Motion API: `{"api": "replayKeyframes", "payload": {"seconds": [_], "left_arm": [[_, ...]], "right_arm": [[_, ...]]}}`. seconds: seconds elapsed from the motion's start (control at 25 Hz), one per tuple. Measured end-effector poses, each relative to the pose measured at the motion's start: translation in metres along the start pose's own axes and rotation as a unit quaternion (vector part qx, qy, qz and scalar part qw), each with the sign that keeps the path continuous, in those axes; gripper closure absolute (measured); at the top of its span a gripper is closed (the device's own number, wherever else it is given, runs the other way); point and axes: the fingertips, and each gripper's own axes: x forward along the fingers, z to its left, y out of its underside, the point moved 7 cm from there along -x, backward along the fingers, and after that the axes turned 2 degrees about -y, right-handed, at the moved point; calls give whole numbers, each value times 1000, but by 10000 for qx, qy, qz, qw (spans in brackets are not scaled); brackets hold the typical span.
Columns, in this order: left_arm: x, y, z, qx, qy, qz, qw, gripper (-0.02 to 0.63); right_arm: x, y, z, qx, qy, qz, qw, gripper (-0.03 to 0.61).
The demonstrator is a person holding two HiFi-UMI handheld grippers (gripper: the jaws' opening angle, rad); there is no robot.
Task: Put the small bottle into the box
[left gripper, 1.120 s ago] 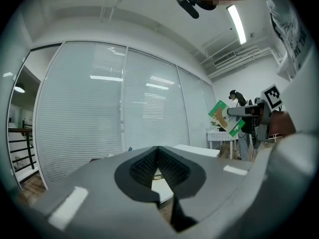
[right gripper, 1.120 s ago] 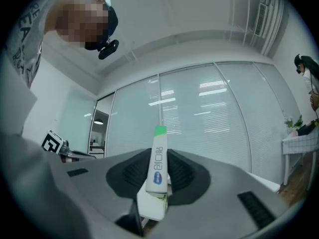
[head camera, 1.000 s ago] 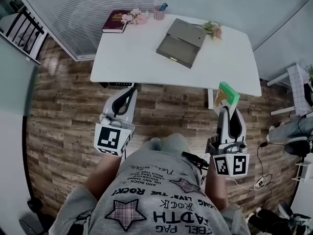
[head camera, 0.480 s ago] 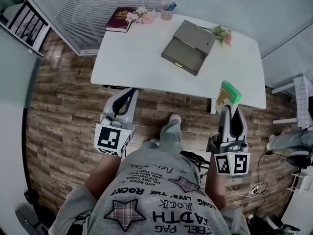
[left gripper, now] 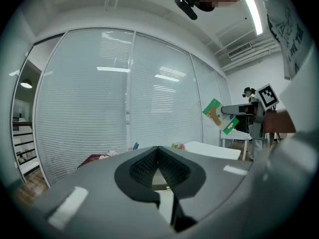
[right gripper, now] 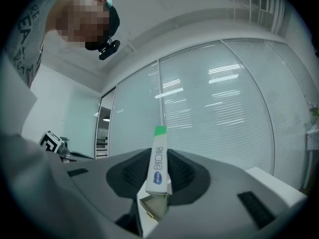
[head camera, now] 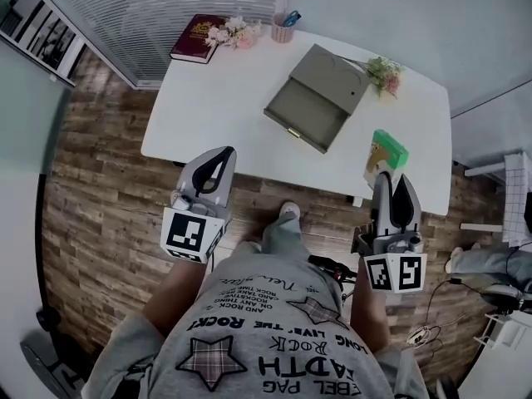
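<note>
A grey box lies open on the white table, lid flipped back toward the far side. My right gripper is shut on a small green-and-white carton, which hangs over the table's near right edge. In the right gripper view the carton stands upright between the dark pads. My left gripper is shut with nothing in it, at the table's near left edge. Its closed tips point at the blinds, and the carton shows at the right of the left gripper view.
At the table's far edge lie a dark red book, pink flowers and a pen cup. More flowers sit behind the box. Window blinds stand behind the table. Wooden floor lies on the near side.
Both grippers have moved forward to the table's near edge, the carton still held in the right one. The table now sits closer in the head view.
</note>
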Motion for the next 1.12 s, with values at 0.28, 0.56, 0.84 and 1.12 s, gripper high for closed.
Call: {"api": "replayKeyframes", "payload": {"seconds": [0.28,0.56,0.84,1.12], "left_arm": [[55,-6,-10,-75,-277,25,9996,603],[94,-10,-10,-84,-563,78,9983,603],[101,-10,-18,-175,-741,261,9968,603],[105,-7,-19,-166,-667,283,9972,603]], "right_arm": [[39,-4,-56,-26,-281,-33,9996,476],[82,4,-100,25,-595,46,9982,476],[95,6,-111,149,-805,60,9966,476],[94,8,-110,213,-747,68,9970,476]]}}
